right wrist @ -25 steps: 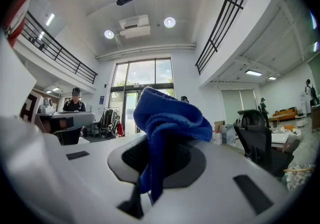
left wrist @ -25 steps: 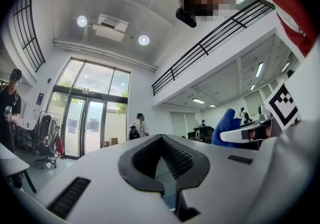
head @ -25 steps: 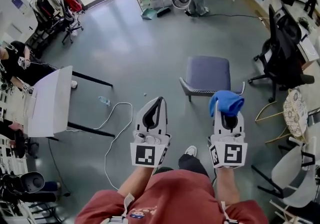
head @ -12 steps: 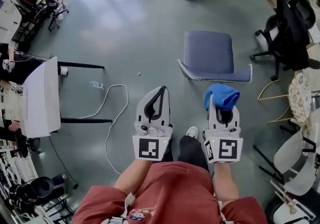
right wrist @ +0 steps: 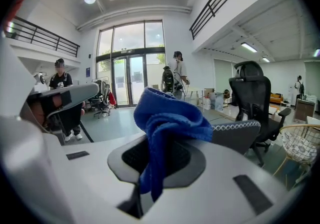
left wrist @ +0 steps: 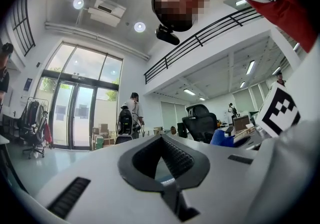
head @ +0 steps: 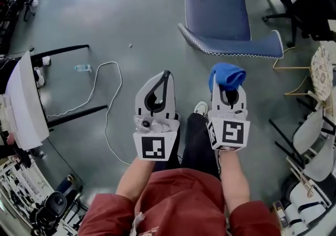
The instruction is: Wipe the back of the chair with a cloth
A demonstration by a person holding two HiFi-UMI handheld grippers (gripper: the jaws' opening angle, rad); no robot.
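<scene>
Head view: chair back (head: 236,47) ahead, slightly right, top edge crosswise, nearer right gripper (head: 229,89), fingers pinching cloth (head: 226,74); left gripper (head: 166,74) fingers pressed together, empty

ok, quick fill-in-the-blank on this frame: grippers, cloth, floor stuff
1. The right gripper is shut on a cloth coloured ___.
2. The left gripper is shut and holds ___.
3. The blue chair stands ahead of the grippers; the white cable lies on the floor to the ___ of both.
Missing words: blue; nothing; left.
</scene>
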